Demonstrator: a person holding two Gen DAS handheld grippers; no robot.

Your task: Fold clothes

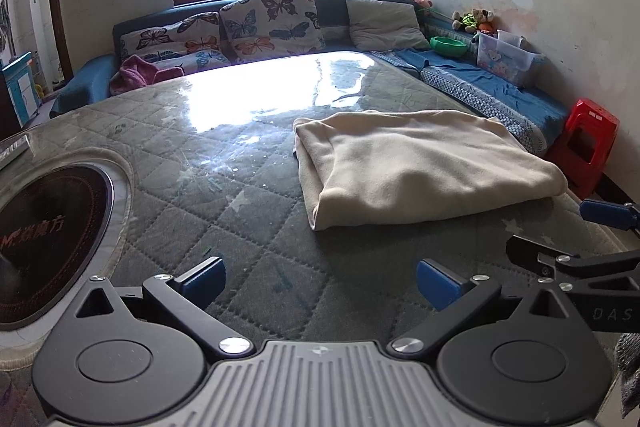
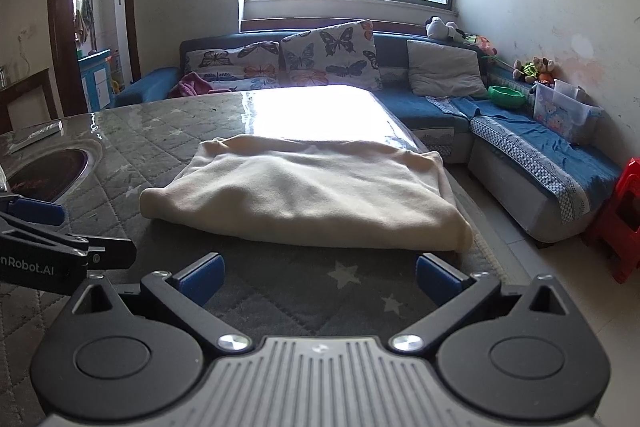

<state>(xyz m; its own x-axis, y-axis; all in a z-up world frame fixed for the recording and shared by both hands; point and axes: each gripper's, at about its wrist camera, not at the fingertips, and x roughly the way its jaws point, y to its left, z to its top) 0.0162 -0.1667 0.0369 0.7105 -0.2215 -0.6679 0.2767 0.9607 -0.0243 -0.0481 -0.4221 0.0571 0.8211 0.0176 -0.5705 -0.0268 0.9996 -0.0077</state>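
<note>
A cream garment (image 1: 420,167) lies folded into a thick rectangle on the quilted grey table cover (image 1: 240,187), ahead and to the right in the left wrist view. My left gripper (image 1: 320,281) stands open above bare cover, short of the garment's near edge, nothing between its blue pads. In the right wrist view the same garment (image 2: 304,195) fills the middle, its near edge just beyond my right gripper (image 2: 318,277), which is open and empty too. The right gripper's fingers (image 1: 608,215) show at the left view's right edge.
A round induction hob (image 1: 48,243) is set into the table at the left. A blue corner sofa (image 2: 520,143) with butterfly cushions (image 1: 272,23), a green bowl (image 1: 448,46) and a clear box (image 1: 508,57) runs behind and to the right. A red stool (image 1: 588,143) stands by the wall.
</note>
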